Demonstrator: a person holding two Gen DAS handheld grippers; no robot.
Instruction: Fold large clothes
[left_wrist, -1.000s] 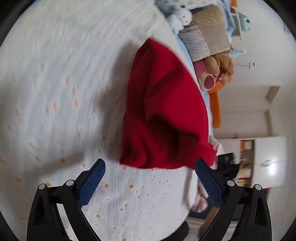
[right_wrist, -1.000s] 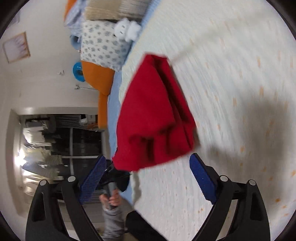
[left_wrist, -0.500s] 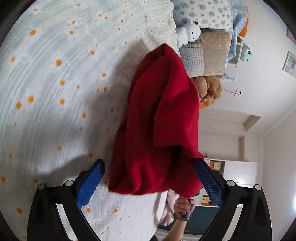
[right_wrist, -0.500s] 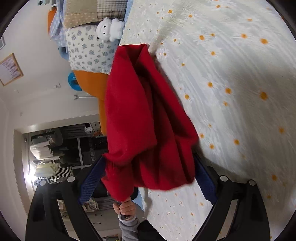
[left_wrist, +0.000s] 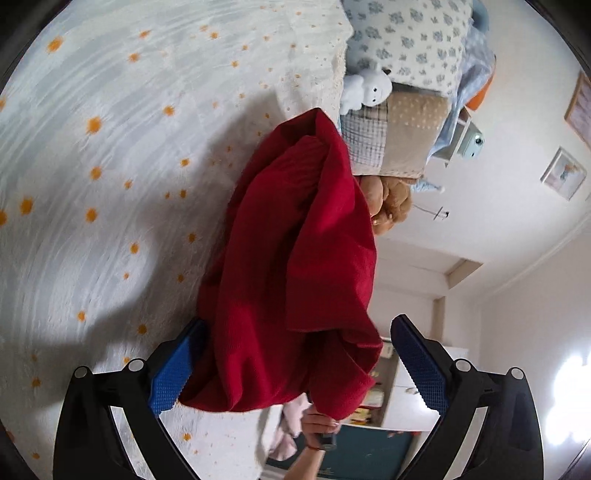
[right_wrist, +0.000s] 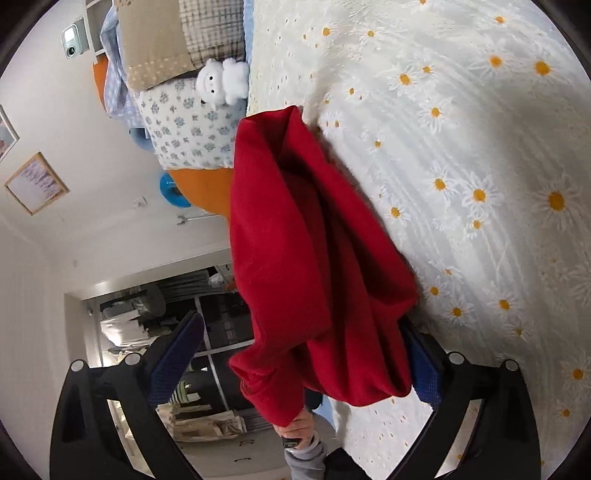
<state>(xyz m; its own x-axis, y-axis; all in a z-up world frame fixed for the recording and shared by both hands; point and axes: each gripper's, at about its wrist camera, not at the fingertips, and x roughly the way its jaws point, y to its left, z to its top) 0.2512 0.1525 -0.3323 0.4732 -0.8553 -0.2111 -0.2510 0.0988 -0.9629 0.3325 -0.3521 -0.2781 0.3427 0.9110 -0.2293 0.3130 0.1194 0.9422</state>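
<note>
A large red garment (left_wrist: 291, 266) lies crumpled in a loose heap on the daisy-print bedspread (left_wrist: 110, 155). My left gripper (left_wrist: 295, 365) is open, its blue pads on either side of the near end of the heap. The garment shows in the right wrist view (right_wrist: 314, 258) too. My right gripper (right_wrist: 299, 358) is open around the heap's other end, and its right pad is partly covered by cloth. Neither gripper is closed on the cloth.
Pillows (left_wrist: 410, 40), a white plush toy (left_wrist: 365, 88) and a brown teddy (left_wrist: 391, 199) sit at the head of the bed, just beyond the garment. The bed edge runs beside the heap; past it are walls, a cabinet (left_wrist: 410, 398) and a doorway (right_wrist: 207, 332).
Both grippers have moved in toward the red garment from opposite ends, so the heap now sits between each pair of open fingers. The garment itself has stayed in place.
</note>
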